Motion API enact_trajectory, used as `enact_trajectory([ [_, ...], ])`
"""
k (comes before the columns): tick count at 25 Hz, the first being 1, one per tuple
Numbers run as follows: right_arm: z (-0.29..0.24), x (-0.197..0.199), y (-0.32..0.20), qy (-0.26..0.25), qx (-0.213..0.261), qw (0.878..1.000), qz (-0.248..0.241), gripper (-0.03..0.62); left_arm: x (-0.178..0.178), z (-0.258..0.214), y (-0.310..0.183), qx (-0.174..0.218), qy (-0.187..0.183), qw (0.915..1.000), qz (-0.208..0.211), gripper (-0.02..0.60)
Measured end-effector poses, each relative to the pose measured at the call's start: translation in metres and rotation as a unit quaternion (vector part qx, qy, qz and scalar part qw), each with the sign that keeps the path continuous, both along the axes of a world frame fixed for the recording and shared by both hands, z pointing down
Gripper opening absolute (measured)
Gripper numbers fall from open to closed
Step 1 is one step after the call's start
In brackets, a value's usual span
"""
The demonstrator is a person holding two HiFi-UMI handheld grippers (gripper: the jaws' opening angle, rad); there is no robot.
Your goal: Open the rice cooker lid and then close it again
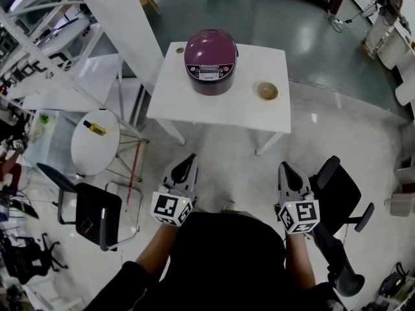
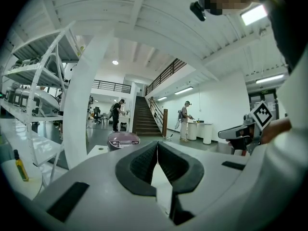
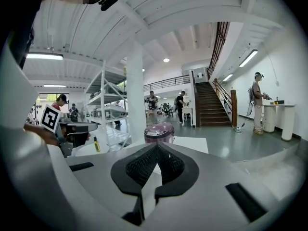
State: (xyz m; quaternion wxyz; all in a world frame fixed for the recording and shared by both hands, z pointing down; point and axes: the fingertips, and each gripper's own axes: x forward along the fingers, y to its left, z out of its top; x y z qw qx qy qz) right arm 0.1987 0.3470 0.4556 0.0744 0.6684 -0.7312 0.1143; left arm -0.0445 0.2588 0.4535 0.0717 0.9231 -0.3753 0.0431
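Two grippers, one per hand, are held side by side close to the body, pointing ahead: left gripper (image 1: 189,159) and right gripper (image 1: 286,168), both with jaws pressed together on nothing. Beyond, well apart, one white surface (image 1: 220,112) carries one purple rice cooker (image 1: 211,61), lid down, and one bowl (image 1: 267,91) to its right.

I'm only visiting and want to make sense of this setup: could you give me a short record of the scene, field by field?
Rice cooker: purple, lid shut, on the white table
Bowl: small, tan, right of the cooker, apart from it
Left hand-held gripper: jaws together, empty, short of the table
Right hand-held gripper: jaws together, empty, short of the table
Side table: round, white, left of the main table, with a yellow bottle on it
Task state: lid not yet opened
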Motion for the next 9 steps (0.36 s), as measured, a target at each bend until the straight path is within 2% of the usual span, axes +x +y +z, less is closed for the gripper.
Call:
enact_trajectory([
  [9,-0.0024,0.0005,0.0038,0.004,0.008,1.000,-0.030,-0.002,0.0093,-0.0002,0.0083,-0.001,-0.004,1.0000,-0.007,0.005],
])
